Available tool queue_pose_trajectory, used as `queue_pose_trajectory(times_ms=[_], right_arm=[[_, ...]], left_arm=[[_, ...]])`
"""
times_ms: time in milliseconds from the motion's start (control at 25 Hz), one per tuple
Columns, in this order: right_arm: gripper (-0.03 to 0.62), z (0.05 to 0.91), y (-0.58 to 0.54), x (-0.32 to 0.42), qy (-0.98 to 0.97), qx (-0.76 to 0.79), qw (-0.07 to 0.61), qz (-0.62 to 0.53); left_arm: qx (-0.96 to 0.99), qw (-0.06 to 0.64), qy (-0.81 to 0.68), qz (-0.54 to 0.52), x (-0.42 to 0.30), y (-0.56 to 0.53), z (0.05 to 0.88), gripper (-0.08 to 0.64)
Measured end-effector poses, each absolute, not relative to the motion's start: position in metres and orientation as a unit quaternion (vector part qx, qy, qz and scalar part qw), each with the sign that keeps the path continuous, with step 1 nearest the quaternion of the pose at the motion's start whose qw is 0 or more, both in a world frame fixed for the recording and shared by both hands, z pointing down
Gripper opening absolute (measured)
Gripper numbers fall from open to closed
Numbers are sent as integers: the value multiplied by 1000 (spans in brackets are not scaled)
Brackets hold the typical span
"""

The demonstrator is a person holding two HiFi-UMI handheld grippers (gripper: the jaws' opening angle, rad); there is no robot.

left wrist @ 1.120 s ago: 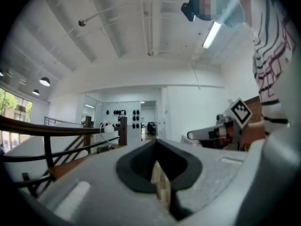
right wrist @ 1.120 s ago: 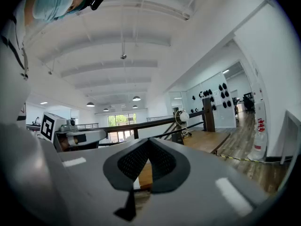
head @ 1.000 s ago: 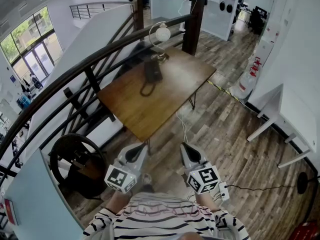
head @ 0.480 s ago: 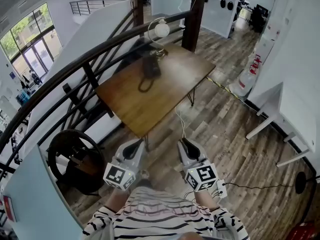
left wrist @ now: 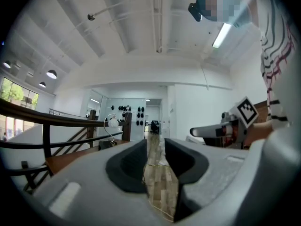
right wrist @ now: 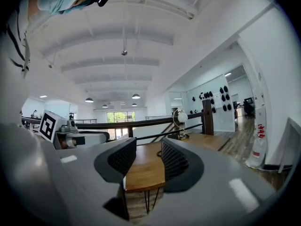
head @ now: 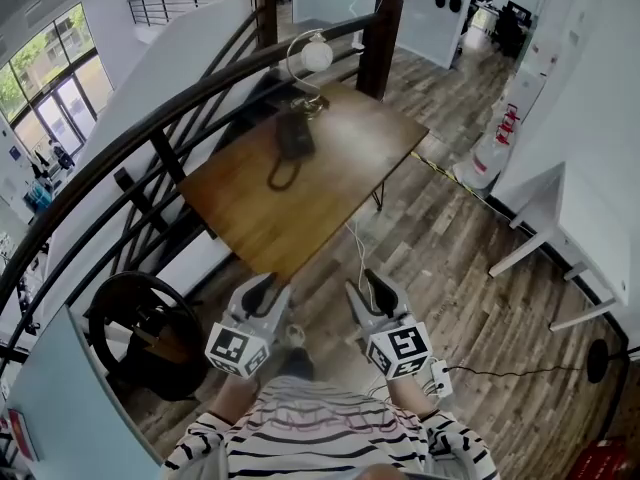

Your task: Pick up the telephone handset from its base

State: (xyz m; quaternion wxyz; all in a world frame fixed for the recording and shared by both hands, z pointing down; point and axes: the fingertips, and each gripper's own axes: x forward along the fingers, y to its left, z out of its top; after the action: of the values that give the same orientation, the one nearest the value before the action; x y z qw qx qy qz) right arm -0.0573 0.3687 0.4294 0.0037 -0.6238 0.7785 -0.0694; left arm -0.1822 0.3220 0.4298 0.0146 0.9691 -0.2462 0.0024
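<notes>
Both grippers have moved forward toward the table since a second ago, and their jaws, then together, now stand apart and are opening with nothing between them. Well ahead of the two claws, out of reach of either, the dark telephone [head: 293, 133] sits at the far end of the wooden table [head: 335, 173]; at this size its handset cannot be told apart from the base. It lies ahead of the gap between the two claws, closer to the left one's line than the right's. Its coiled cord [head: 280, 175] loops on the tabletop on the side nearer the claws.

The left gripper [head: 260, 290] is about half parted; its own view shows only plank floor [head: 450, 258] between the pads, with the table off to its left. The right gripper [head: 365, 290] is spread wider, and the near edge of the table shows through its gap. Both are held level, side by side, short of the table's near corner.

Beyond the telephone, farther from the claws, stands a globe lamp [head: 312, 56] on a curved arm. A dark curved railing [head: 150, 133] runs past the table's far side and sweeps back to the left of the left gripper, where a black wheel [head: 130, 330] rests. A white table [head: 590, 230] stands well off to the right of the right gripper. Behind both claws is the person's striped shirt [head: 320, 430].
</notes>
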Motion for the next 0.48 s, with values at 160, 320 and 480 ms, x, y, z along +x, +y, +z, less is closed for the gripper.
queue_pose_trajectory(times_ms=[160, 320, 480], right_arm=[[178, 435, 319, -42, 774, -630, 2, -72], [190, 433, 261, -33, 771, -633, -2, -74], [190, 436, 206, -30, 771, -632, -3, -78]], left_arm=[[972, 25, -235, 7, -165, 269, 440, 142], [972, 23, -233, 11, -158, 209, 436, 155], [971, 22, -236, 16, -159, 153, 438, 156]])
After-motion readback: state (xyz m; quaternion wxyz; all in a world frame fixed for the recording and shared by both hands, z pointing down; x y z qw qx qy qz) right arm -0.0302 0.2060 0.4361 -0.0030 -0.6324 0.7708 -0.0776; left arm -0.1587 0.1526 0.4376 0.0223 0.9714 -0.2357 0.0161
